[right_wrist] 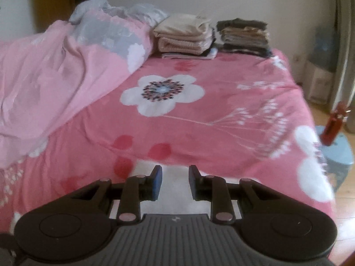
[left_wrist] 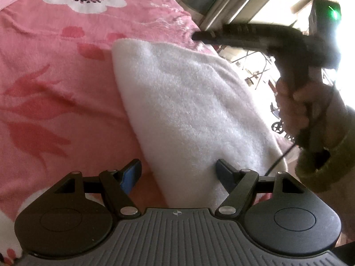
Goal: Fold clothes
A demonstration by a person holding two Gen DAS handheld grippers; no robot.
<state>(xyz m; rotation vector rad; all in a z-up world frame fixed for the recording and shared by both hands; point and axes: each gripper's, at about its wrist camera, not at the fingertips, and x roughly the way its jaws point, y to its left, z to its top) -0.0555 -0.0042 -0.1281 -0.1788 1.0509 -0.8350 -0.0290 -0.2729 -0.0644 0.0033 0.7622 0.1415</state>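
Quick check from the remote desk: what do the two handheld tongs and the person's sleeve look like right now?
Both tongs, left tongs and right tongs, are matte black linkages with silver pivot pins, blue pads on the fingers, round side housings and a ribbed grey base with a small cross mark. The right one has a pistol handle, green light and thin black cable. The sleeve is olive-green knit.

A folded towel (left_wrist: 190,110) lies on the bedspread (right_wrist: 221,115); behind, two clothes stacks (right_wrist: 213,37) sit side by side, right of a bunched quilt (right_wrist: 55,84).

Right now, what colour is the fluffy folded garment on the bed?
White; the fluffy garment shows best in the left wrist view.
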